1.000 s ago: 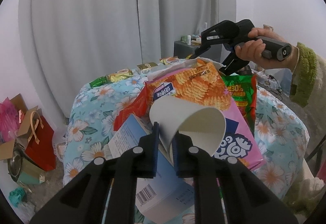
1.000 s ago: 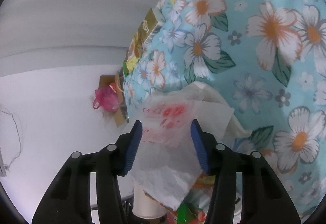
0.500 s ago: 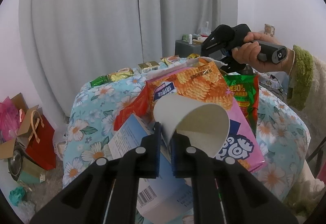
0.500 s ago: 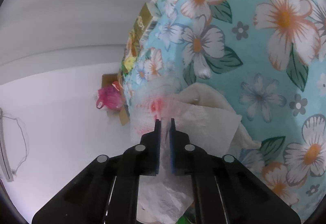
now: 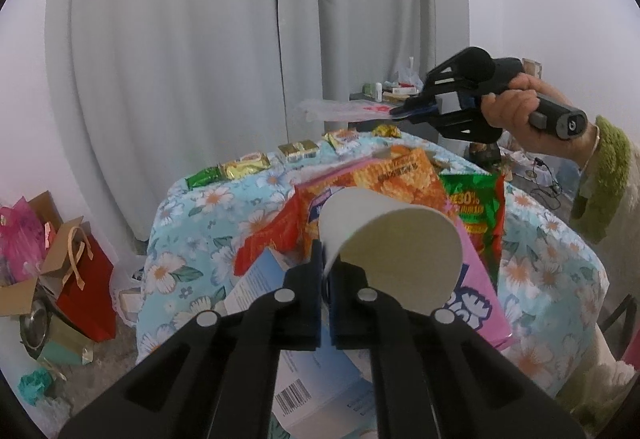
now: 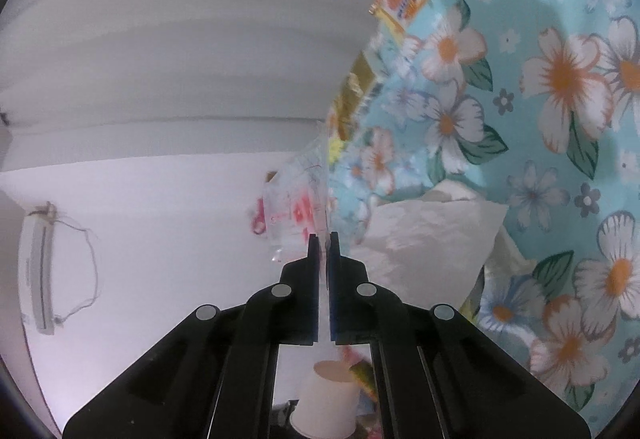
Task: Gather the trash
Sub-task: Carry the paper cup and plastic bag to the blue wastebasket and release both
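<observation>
Since the earlier frame, right gripper (image 5: 402,110) has lifted a clear wrapper (image 5: 340,110) above the bench's (image 5: 192,239) far edge, jaws clamped on it; left gripper (image 5: 325,271) jaws clamp a cup's (image 5: 390,239) rim.

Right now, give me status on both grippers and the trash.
Left gripper shut on white paper cup. Right gripper shut on clear red-printed plastic wrapper, off the floral tablecloth. Nothing blocking.

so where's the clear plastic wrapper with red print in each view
Left wrist: the wrapper is upper right of centre, sticking out leftward from the right gripper, above the table.
Right wrist: the wrapper is at centre, pinched between the closed fingers.
Shared landmark: the white paper cup.
</observation>
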`<state>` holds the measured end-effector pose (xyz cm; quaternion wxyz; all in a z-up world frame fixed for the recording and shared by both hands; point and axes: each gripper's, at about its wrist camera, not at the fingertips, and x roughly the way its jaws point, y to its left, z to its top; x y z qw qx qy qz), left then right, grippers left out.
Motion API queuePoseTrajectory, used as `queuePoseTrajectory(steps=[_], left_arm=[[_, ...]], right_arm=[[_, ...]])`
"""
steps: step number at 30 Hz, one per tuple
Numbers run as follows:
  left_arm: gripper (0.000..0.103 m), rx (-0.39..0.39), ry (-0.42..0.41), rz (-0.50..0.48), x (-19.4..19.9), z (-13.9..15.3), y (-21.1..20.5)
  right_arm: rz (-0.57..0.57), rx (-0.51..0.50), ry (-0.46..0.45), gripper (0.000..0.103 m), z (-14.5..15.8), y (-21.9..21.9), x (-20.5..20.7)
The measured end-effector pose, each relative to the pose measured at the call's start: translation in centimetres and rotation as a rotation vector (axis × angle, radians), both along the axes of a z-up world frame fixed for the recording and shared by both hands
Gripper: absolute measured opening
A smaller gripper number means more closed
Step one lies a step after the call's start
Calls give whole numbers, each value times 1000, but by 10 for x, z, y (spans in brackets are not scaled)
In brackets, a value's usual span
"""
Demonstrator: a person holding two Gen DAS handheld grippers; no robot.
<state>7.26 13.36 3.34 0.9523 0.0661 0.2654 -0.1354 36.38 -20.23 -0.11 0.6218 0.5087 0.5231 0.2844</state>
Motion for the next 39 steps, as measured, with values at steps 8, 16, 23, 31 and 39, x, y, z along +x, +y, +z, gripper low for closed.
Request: queuePoseTrajectory(steps=[8,16,23,31,39], left_arm=[[2,-29,-58,-11,-12,23,-3],[2,-81,-116,-69,-27,49,-12],[2,-96,-122,-163,-30,64,-38],[2,-154,-105,-302,-34,78,-93],[2,-153,-27,-457,-24,83,-171]], right_arm=[[-53,53,-78,2,22,-33,-39],[-146,76,-160,2,44,-72,-101],[-279,103,-195,2,41,-120,-157],[-433,110,-211,2,39,-188,-223],[-579,135,-211,2,18,-247,-275]])
